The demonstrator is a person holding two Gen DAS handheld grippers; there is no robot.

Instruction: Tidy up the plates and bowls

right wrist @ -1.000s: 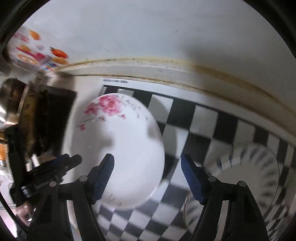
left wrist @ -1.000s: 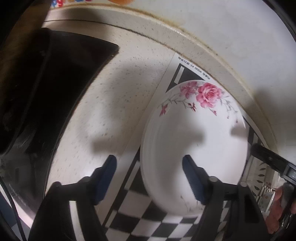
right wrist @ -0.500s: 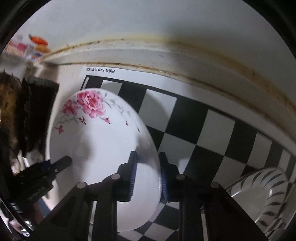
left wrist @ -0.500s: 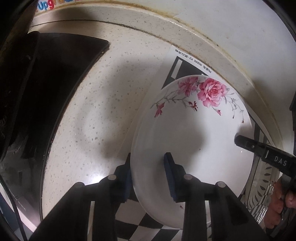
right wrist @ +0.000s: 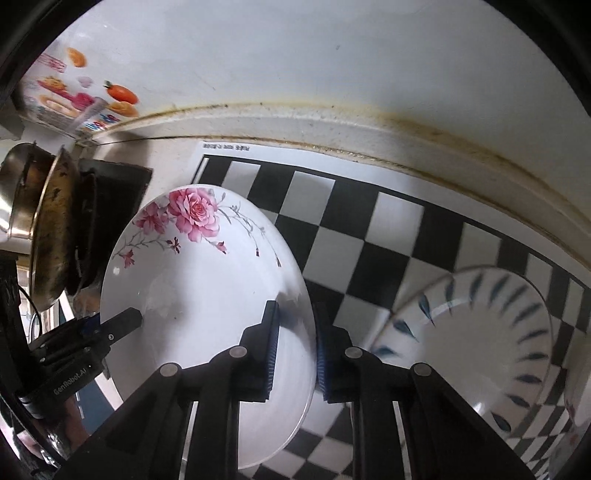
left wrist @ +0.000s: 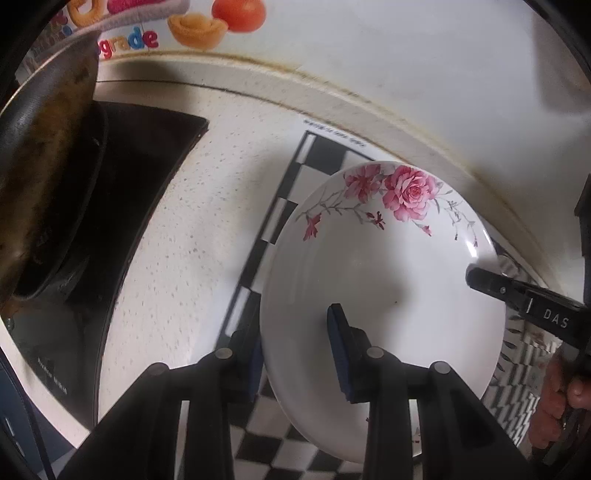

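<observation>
The speckled worktop (left wrist: 177,266) ran along a stained white wall (right wrist: 332,55), and a black-and-white checkered mat (right wrist: 369,254) lay on it against that wall. Taking the rose plate (left wrist: 384,280) as the landmark, the mat lay beneath and beyond it, while a dark cooktop (left wrist: 122,192) with a blackened pan (left wrist: 44,173) sat on the worktop off its left side. To the plate's right, on the mat, rested a white dish with blue leaf strokes (right wrist: 480,332), apart from the rose plate in the right wrist view. The rose plate itself, white with pink roses along its far rim, appeared lifted and tilted over the mat's left portion, held at two opposite edges. The left gripper (left wrist: 295,354) had its fingers (left wrist: 341,354) clamped on the plate's left near rim, one blue pad on the upper face and the other under the edge. The right gripper (right wrist: 293,356) had its fingers (right wrist: 271,350) clamped on the plate's right rim, one pad on the face and one behind the edge. A colourful sticker (left wrist: 177,22) with fruit pictures was on the wall beyond the cooktop.
</observation>
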